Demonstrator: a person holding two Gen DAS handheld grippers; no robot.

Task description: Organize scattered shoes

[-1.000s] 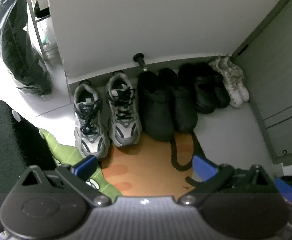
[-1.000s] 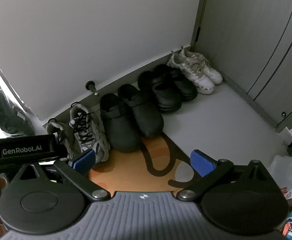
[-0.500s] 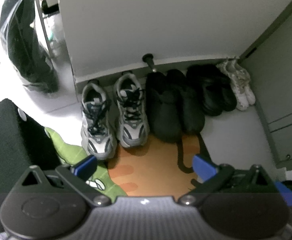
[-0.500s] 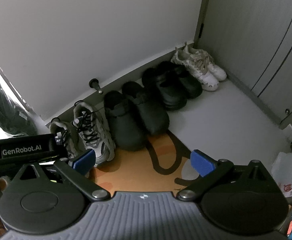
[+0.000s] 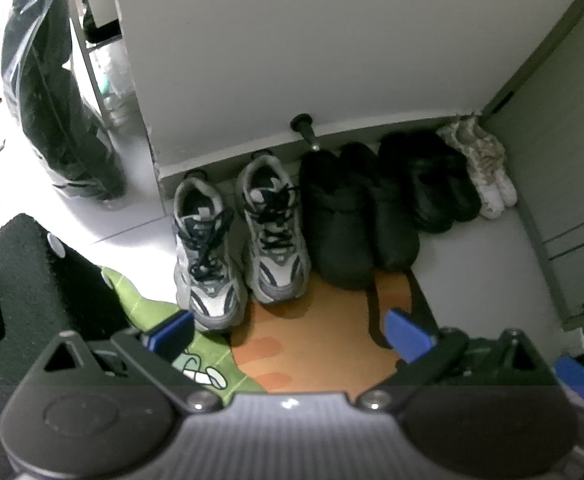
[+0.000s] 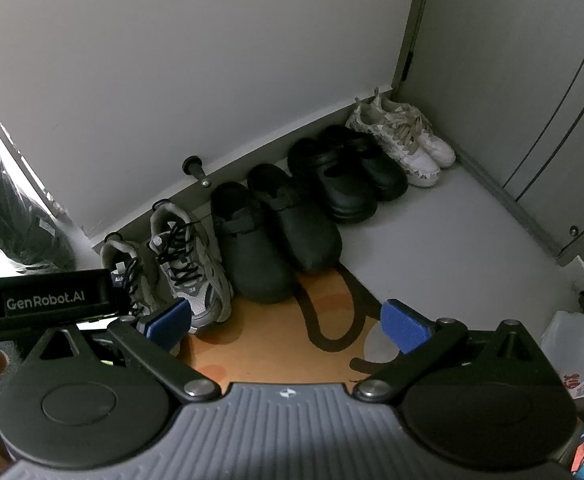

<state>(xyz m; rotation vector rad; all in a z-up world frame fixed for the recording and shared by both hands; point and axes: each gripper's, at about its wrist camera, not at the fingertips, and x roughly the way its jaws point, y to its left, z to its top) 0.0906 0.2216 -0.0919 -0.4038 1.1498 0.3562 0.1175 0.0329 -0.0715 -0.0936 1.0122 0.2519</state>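
**Operator:** Both sets of fingers are standing spread and empty. On my left gripper (image 5: pixel 288 334) the blue pads are hanging wide apart above the orange mat (image 5: pixel 316 344), and my right gripper (image 6: pixel 286 322) is showing the same gap, pinching nothing.

**Partner:** Where are the shoes sitting?

**Operator:** They are lining up in a row against the baseboard, toes pointing toward me. I am seeing the grey laced sneakers (image 5: pixel 240 240) at the left end, then the black clogs (image 5: pixel 358 216), then the black strapped clogs (image 6: pixel 346 176), and the pale patterned sneakers (image 6: pixel 402 140) tucked into the corner by the cabinet door (image 6: pixel 532 80). Each pair is sitting side by side, and neighbouring pairs are nearly touching.

**Partner:** So what are you checking now?

**Operator:** I am judging the row as essentially finished. The left grey sneaker is sitting slightly forward of its mate, its toe over the green part of the mat, so if I am tidying anything, that is the one. I would be lowering the left fingers around its heel collar, closing gently, and sliding it back rather than lifting it, keeping clear of the loose laces.

**Partner:** Anything around to avoid?

**Operator:** A door stopper (image 5: pixel 306 130) is jutting from the baseboard behind the black clogs, and a bagged dark garment (image 5: pixel 52 100) is hanging off to the left.
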